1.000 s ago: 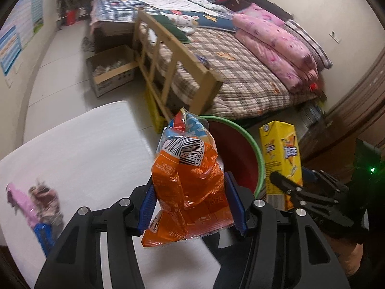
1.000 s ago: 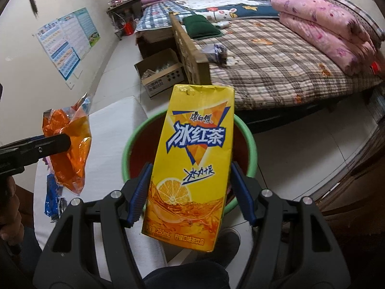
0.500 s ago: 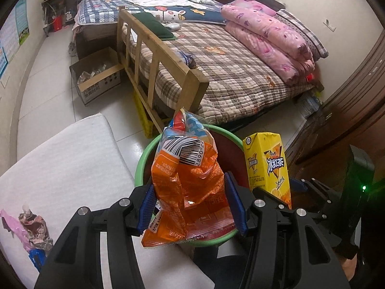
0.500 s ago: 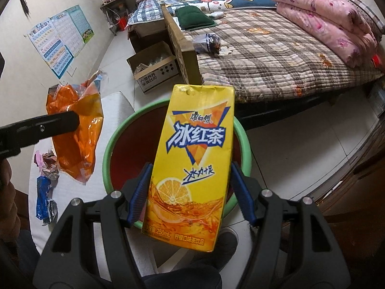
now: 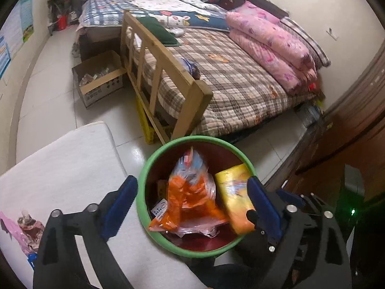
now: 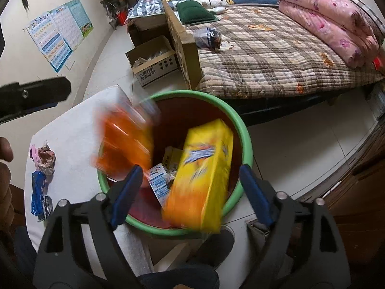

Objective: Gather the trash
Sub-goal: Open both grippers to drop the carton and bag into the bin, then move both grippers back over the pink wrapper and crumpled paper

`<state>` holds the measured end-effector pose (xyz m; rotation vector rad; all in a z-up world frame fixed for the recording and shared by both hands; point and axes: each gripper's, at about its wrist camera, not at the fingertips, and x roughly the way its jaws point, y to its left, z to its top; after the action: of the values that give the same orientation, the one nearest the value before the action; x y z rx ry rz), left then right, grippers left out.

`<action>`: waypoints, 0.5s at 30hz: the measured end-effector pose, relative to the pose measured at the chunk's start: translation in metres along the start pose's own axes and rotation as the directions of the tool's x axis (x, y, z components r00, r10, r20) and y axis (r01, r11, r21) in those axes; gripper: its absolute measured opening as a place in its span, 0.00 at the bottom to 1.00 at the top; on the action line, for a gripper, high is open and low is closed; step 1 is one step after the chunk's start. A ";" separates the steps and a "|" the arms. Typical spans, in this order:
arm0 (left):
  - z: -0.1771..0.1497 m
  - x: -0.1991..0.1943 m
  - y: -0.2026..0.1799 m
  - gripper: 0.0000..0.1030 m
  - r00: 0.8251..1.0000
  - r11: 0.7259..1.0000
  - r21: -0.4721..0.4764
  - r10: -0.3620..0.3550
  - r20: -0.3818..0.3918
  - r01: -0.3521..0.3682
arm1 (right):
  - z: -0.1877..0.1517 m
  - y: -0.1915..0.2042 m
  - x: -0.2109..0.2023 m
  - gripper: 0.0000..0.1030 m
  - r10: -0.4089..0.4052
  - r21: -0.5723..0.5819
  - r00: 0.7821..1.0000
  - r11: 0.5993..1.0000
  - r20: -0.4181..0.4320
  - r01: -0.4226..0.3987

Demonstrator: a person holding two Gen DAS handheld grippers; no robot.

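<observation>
On the white worktop (image 6: 72, 130) at the left lie two crumpled wrappers (image 6: 41, 168), one pink and one blue. The left gripper (image 5: 192, 195) and the right gripper (image 6: 190, 187) both have their jaws spread wide, holding nothing. One orange snack bag (image 5: 190, 200) and one yellow tea carton (image 6: 204, 168), both blurred, are inside the one green-rimmed bin (image 6: 245, 132).

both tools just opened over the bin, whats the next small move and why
Probably swing the left tool back to the crumpled wrappers on the white pad. Both tools stand open and empty, the orange bag and yellow carton are dropping into the green bin, and the wrappers remain uncollected.
</observation>
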<state>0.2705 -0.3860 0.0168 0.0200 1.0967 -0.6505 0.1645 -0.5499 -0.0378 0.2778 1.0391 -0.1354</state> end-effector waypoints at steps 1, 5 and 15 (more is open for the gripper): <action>0.000 -0.003 0.004 0.88 1.000 1.000 -0.015 -0.004 0.004 0.004 | 0.000 0.001 -0.001 0.81 -0.002 0.001 1.000 1.000 0.003 0.002; -0.005 -0.015 0.015 0.91 1.000 0.999 -0.040 0.008 0.024 -0.007 | 0.001 0.008 -0.007 0.84 -0.007 -0.007 1.000 1.000 0.009 0.007; -0.027 -0.071 0.054 0.92 0.995 0.995 -0.088 0.060 0.083 -0.053 | 0.000 0.051 -0.038 0.92 -0.007 -0.068 0.999 0.998 0.048 0.011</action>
<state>0.2551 -0.2991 0.0465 -0.0506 1.0369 -0.5481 0.1573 -0.5021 0.0033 0.2071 0.9958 -0.1138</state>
